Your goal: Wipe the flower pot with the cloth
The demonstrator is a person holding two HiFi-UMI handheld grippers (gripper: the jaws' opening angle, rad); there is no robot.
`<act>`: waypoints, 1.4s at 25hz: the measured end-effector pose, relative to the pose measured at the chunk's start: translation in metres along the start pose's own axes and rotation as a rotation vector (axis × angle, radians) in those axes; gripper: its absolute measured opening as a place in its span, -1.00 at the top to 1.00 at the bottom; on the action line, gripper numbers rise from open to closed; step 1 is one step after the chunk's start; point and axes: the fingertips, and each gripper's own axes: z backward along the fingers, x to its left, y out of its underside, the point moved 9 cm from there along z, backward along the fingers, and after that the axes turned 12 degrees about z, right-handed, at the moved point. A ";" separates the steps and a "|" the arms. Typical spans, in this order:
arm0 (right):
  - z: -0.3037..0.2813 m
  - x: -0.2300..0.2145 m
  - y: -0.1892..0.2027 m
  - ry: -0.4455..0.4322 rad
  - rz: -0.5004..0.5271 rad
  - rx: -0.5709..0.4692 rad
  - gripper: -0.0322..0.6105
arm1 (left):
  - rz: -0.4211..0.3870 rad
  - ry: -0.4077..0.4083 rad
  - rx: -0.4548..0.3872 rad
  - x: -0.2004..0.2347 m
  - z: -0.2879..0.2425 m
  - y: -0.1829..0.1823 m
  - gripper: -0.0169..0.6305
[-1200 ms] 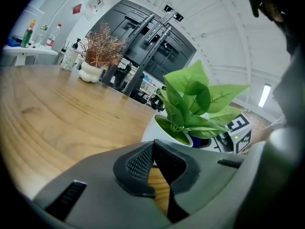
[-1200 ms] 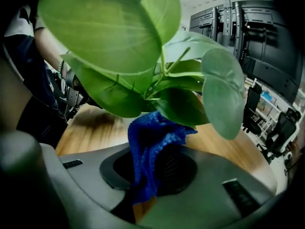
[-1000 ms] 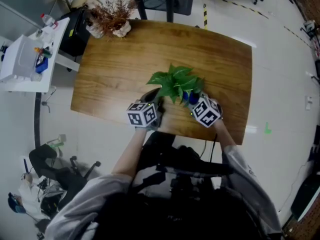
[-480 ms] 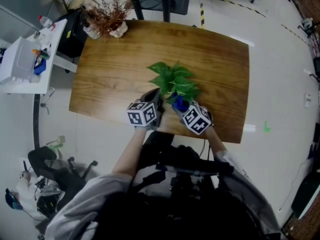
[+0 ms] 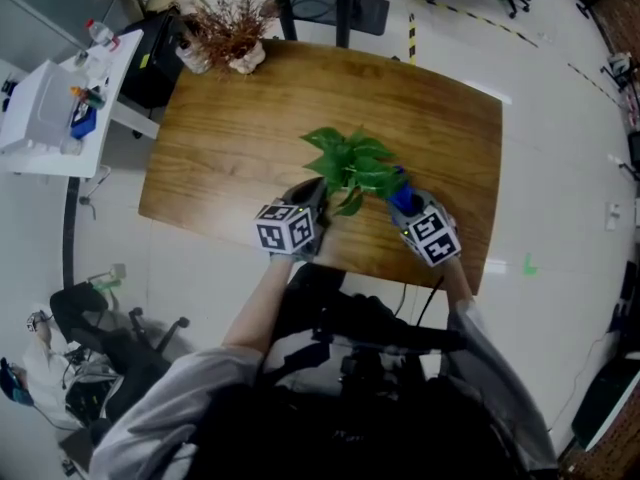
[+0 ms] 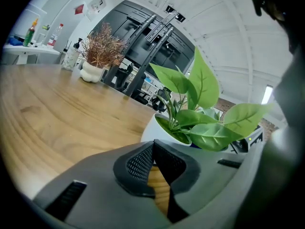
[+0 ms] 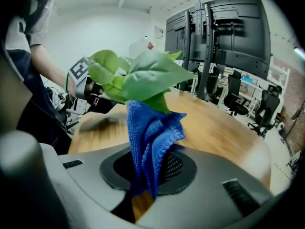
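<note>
Fingers point(image 7: 175, 167) of the right gripper point(image 7: 147, 178) are clamping a bunched blue cloth point(image 7: 152, 128), which is standing up out of the jaws toward the plant. On the left gripper point(image 6: 152, 146) the pads point(image 6: 137, 163) are meeting at their tips with nothing between them. They are sitting just beside the near wall of the white flower pot point(image 6: 155, 130); whether they are touching it cannot be told. The pot is sitting on the wooden table point(image 5: 230, 128), with one gripper on each side of it.

Risks, as judged:
- Leaves point(image 7: 143, 73) are hanging directly ahead of the cloth, so a stroke may end up brushing foliage rather than the pot wall, bending or tearing a leaf
- The left gripper is not gripping the pot, only standing by it. A sideways push from the cloth could send the pot sliding or tipping, and the table edge on the person's side is lying near the pot
- The cloth is being held as a loose bunch, so dragging it on the pot could work it out of the jaws

Views:
- The left gripper view is showing the pot's white wall and rim; the head view is hiding most of the pot under leaves
- The right gripper view is showing the pinch on the cloth but no pot wall, only leaves
- The head view alone is showing both grippers flanking the pot, and a dried plant point(image 5: 225, 33) standing well apart from it at the far corner
</note>
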 end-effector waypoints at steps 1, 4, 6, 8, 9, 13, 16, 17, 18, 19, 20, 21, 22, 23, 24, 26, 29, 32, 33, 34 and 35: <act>-0.001 -0.010 -0.002 0.020 0.007 -0.003 0.66 | 0.001 -0.001 -0.001 0.001 0.000 0.000 0.95; -0.012 -0.035 -0.012 0.051 0.066 -0.001 0.66 | 0.005 -0.006 -0.003 0.002 0.002 -0.002 0.95; -0.022 -0.044 -0.020 0.027 0.125 0.001 0.66 | 0.007 -0.007 -0.004 0.002 0.003 -0.003 0.95; -0.032 -0.047 -0.030 -0.013 0.175 -0.003 0.66 | 0.005 -0.007 -0.005 0.003 0.003 -0.004 0.95; -0.036 -0.047 -0.035 -0.027 0.188 -0.005 0.66 | 0.004 -0.008 -0.006 0.004 0.003 -0.005 0.95; -0.052 -0.043 -0.042 -0.046 0.170 -0.010 0.66 | 0.005 -0.006 -0.015 0.007 0.001 -0.012 0.95; -0.056 -0.037 -0.040 -0.048 0.136 -0.009 0.66 | 0.006 -0.003 -0.018 0.007 0.000 -0.015 0.95; -0.055 -0.036 -0.038 -0.045 0.116 -0.011 0.66 | 0.007 -0.004 -0.018 0.007 0.000 -0.015 0.95; -0.054 -0.036 -0.036 -0.036 0.088 -0.014 0.66 | 0.008 -0.005 -0.019 0.007 0.000 -0.015 0.95; -0.052 -0.036 -0.034 -0.022 0.052 -0.019 0.66 | 0.009 -0.006 -0.019 0.007 0.000 -0.014 0.95; -0.050 -0.036 -0.032 -0.005 0.011 -0.026 0.66 | 0.010 -0.008 -0.020 0.006 0.000 -0.014 0.95; -0.046 -0.036 -0.030 0.014 -0.032 -0.033 0.66 | 0.010 -0.010 -0.021 0.006 0.001 -0.014 0.95; -0.042 -0.035 -0.028 0.034 -0.072 -0.041 0.66 | 0.010 -0.012 -0.022 0.006 0.001 -0.013 0.95; -0.038 -0.034 -0.024 0.052 -0.110 -0.049 0.66 | 0.009 -0.012 -0.024 0.005 0.002 -0.012 0.95; -0.033 -0.031 -0.021 0.069 -0.147 -0.057 0.66 | 0.008 -0.011 -0.025 0.003 0.002 -0.011 0.95; -0.022 -0.023 -0.016 0.097 -0.219 -0.072 0.66 | 0.003 -0.010 -0.027 0.000 0.004 -0.008 0.95; -0.006 -0.008 -0.011 0.129 -0.308 -0.107 0.66 | -0.010 0.001 -0.030 -0.009 0.006 -0.003 0.95; 0.010 0.008 -0.007 0.153 -0.378 -0.161 0.66 | -0.029 0.021 -0.036 -0.024 0.011 0.005 0.95; 0.016 0.014 -0.006 0.158 -0.395 -0.177 0.66 | -0.036 0.030 -0.039 -0.031 0.014 0.008 0.95; 0.022 0.019 -0.005 0.163 -0.409 -0.192 0.66 | -0.045 0.040 -0.042 -0.037 0.016 0.011 0.95; 0.028 0.025 -0.005 0.169 -0.420 -0.204 0.66 | -0.055 0.051 -0.046 -0.045 0.019 0.013 0.95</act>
